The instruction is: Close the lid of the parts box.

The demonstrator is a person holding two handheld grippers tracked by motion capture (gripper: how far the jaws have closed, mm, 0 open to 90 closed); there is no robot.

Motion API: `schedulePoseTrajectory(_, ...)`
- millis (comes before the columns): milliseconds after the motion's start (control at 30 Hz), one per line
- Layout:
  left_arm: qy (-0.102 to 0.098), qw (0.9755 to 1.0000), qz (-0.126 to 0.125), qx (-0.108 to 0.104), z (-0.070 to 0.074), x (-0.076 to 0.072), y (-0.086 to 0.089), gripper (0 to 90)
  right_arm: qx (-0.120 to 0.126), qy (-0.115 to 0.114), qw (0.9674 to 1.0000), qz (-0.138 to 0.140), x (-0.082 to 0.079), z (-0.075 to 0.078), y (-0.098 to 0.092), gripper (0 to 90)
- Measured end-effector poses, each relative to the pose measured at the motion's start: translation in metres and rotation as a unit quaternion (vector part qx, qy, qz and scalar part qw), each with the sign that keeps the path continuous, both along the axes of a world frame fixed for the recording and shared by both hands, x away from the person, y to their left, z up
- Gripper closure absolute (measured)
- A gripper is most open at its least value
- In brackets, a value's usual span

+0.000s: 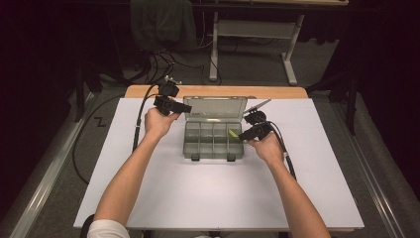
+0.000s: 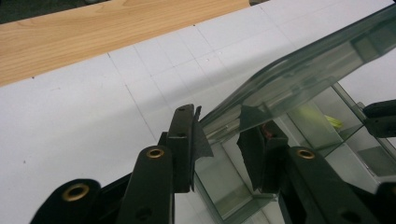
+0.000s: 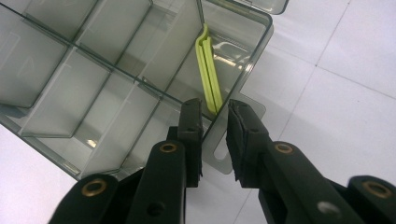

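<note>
The yellow-green strip (image 3: 208, 74) lies lengthwise in the box (image 3: 93, 93), pointing from the right gripper (image 3: 215, 112).

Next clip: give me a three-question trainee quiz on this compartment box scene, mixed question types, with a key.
1. True or false: the lid of the compartment box stands raised.
2. Which gripper has the lid's edge between its jaws? A) left gripper B) right gripper
3. What colour is the slim item in the box's end compartment, just ahead of the right gripper?

Key: 1 true; 2 A; 3 yellow-green.
</note>
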State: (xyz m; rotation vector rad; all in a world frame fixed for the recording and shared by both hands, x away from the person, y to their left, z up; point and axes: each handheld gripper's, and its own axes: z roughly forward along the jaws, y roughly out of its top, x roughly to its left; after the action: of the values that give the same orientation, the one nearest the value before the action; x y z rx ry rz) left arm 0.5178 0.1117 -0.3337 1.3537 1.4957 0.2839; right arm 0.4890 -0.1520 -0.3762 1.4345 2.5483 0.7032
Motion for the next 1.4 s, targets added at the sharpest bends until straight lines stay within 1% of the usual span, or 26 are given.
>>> schedulePoseTrajectory(167, -0.010, 0.9999, -0.001, -0.005, 0.006, -0.005, 0.001, 66.1, 0.001, 0.001, 1.0000, -0.001, 0.000, 0.000, 0.000, 78.2)
schedulePoseTrajectory(333, -0.018, 0.9998, -0.005, 0.002, 0.010, -0.009, 0.000, 66.1, 0.001, 0.000, 1.0000, -0.001, 0.000, 0.000, 0.000, 78.1)
schedulePoseTrajectory(567, -0.023, 0.9997, -0.008, 0.006, 0.008, -0.013, 0.000, 66.1, 0.003, 0.000, 1.0000, -0.001, 0.000, 0.000, -0.001, 78.0)
schedulePoseTrajectory(733, -0.023, 0.9996, -0.011, 0.010, 0.003, -0.016, 0.001, 66.1, 0.002, -0.007, 1.0000, 0.003, -0.001, -0.001, 0.000, 78.1)
schedulePoseTrajectory(867, -0.021, 0.9997, -0.011, 0.009, -0.004, -0.017, 0.001, 66.1, 0.002, -0.007, 1.0000, 0.004, -0.002, -0.001, -0.001, 78.0)
schedulePoseTrajectory(1067, -0.022, 0.9997, -0.008, 0.008, -0.011, -0.018, 0.001, 66.1, -0.003, -0.018, 0.9997, 0.015, -0.002, -0.001, 0.000, 77.8)
schedulePoseTrajectory(1133, -0.024, 0.9996, -0.009, 0.010, -0.012, -0.018, 0.001, 66.1, -0.002, -0.020, 0.9996, 0.018, -0.002, -0.001, -0.001, 77.6)
schedulePoseTrajectory(1200, -0.025, 0.9996, -0.009, 0.012, -0.014, -0.019, 0.001, 66.1, 0.004, -0.020, 0.9996, 0.021, -0.003, -0.001, -0.002, 76.7)
schedulePoseTrajectory(1300, -0.025, 0.9995, -0.013, 0.013, -0.016, -0.020, 0.001, 66.1, 0.016, -0.030, 0.9990, 0.028, -0.007, 0.002, -0.006, 76.0)
schedulePoseTrajectory(1333, -0.026, 0.9995, -0.014, 0.015, -0.016, -0.020, 0.001, 66.1, 0.019, -0.034, 0.9988, 0.029, -0.007, 0.003, -0.007, 76.7)
schedulePoseTrajectory(1400, -0.027, 0.9994, -0.014, 0.016, -0.017, -0.021, 0.000, 66.1, 0.031, -0.044, 0.9981, 0.031, -0.009, 0.008, -0.011, 82.2)
